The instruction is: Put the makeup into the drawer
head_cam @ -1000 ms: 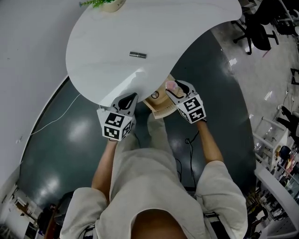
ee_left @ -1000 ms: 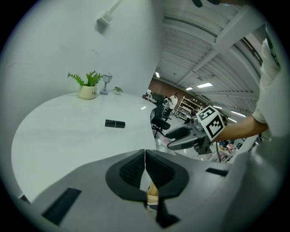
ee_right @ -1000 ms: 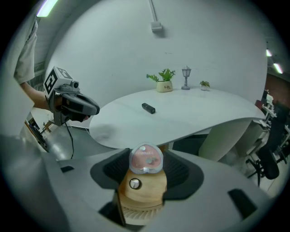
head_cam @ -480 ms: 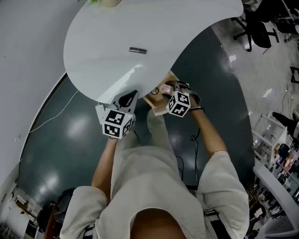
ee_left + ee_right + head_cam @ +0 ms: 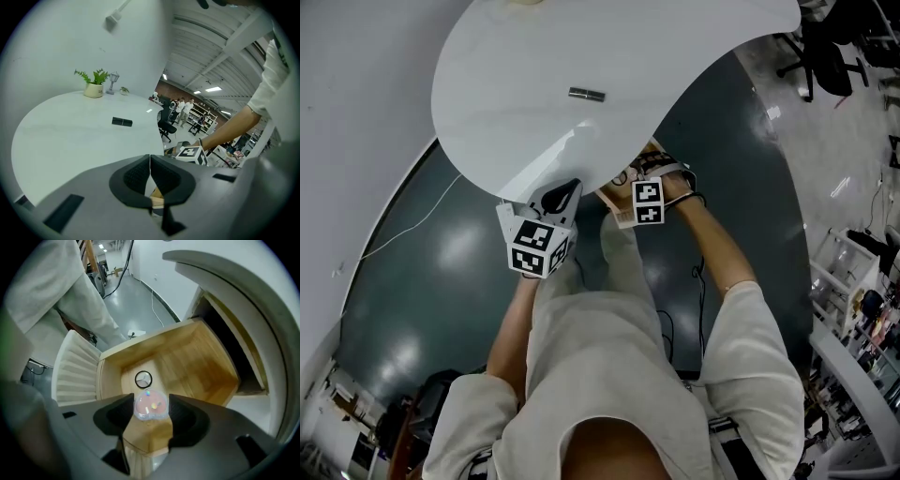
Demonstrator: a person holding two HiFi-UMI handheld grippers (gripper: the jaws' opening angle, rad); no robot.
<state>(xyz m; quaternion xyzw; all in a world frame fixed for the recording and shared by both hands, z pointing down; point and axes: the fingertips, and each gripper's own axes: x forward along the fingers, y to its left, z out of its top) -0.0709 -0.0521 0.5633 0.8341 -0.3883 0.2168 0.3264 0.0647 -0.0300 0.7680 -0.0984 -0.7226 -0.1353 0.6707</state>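
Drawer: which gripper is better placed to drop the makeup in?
Right. The right gripper holds the pink makeup case over the open drawer, pointing down. The left gripper is shut, empty, by the table.

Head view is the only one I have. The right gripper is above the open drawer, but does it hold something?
Observer: Yes. The right gripper is shut on a small round pink makeup case.
Operator: Is anything lying inside the drawer?
Observer: One round item with a dark rim lies on the wooden floor of the drawer.
Operator: And the left gripper, open or shut?
Observer: The left gripper is shut, with nothing between its pads.
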